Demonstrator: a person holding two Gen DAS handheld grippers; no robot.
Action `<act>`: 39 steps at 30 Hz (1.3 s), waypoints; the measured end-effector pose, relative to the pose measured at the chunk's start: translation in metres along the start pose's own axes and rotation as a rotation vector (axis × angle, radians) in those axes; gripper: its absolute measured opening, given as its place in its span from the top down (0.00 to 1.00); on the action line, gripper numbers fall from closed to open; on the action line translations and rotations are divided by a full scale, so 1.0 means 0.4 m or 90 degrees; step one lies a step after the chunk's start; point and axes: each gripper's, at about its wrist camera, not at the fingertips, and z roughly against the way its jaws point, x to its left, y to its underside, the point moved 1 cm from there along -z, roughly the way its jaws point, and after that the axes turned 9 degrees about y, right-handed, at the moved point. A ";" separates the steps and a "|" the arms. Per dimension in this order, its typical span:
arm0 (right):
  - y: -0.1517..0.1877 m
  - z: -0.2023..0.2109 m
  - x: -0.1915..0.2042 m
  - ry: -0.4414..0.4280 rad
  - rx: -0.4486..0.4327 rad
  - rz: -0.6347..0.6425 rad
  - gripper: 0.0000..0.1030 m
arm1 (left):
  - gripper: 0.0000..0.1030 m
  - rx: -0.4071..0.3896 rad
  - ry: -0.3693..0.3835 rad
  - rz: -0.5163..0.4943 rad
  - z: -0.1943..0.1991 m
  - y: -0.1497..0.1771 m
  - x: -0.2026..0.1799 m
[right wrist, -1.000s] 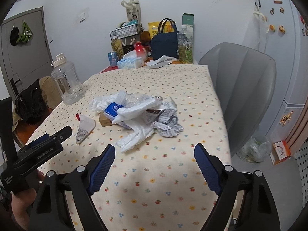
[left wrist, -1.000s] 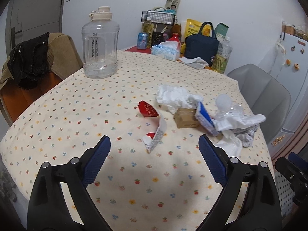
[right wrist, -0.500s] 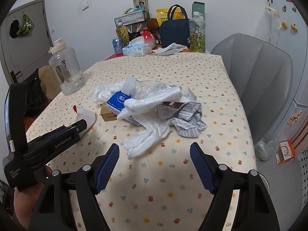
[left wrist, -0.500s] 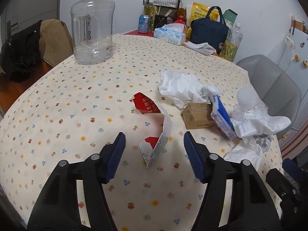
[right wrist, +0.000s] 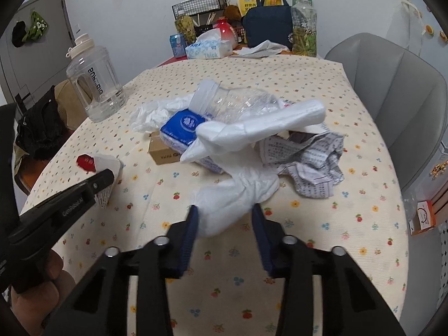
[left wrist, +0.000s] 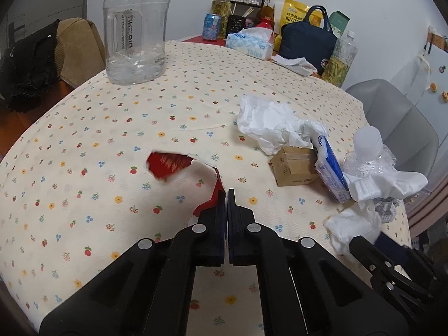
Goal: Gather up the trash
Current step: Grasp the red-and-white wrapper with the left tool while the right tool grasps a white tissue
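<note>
— What colours cover the bench (left wrist: 84, 145)?
— Cream cloth dotted with small red, yellow and blue flowers.
— And the trash?
— A red-and-white wrapper (left wrist: 170, 163), a blue-and-white tissue pack (right wrist: 182, 128), a brown box (left wrist: 294, 165), and white tissue (right wrist: 238, 198).

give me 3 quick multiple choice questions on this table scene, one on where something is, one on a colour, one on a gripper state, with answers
1. Where does the small cardboard box sit?
A. beside the blue tissue pack
B. on the grey chair
C. next to the water jug

2. What colour is the torn wrapper beyond its white side?
A. green
B. red
C. yellow

3. How is the left gripper?
A. wide open over the table
B. shut on the torn wrapper
C. shut on the white plastic bag

Answers: 1 A, the box lies against the pack in the trash pile. 2 B, its printed face is red. 3 B, its jaws meet on the wrapper's edge, while the right gripper is open around the white plastic bag.
</note>
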 end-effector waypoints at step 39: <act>0.000 0.339 -0.128 -0.012 -0.146 -0.041 0.96 | 0.98 -0.097 0.079 -0.080 0.199 -0.013 -0.212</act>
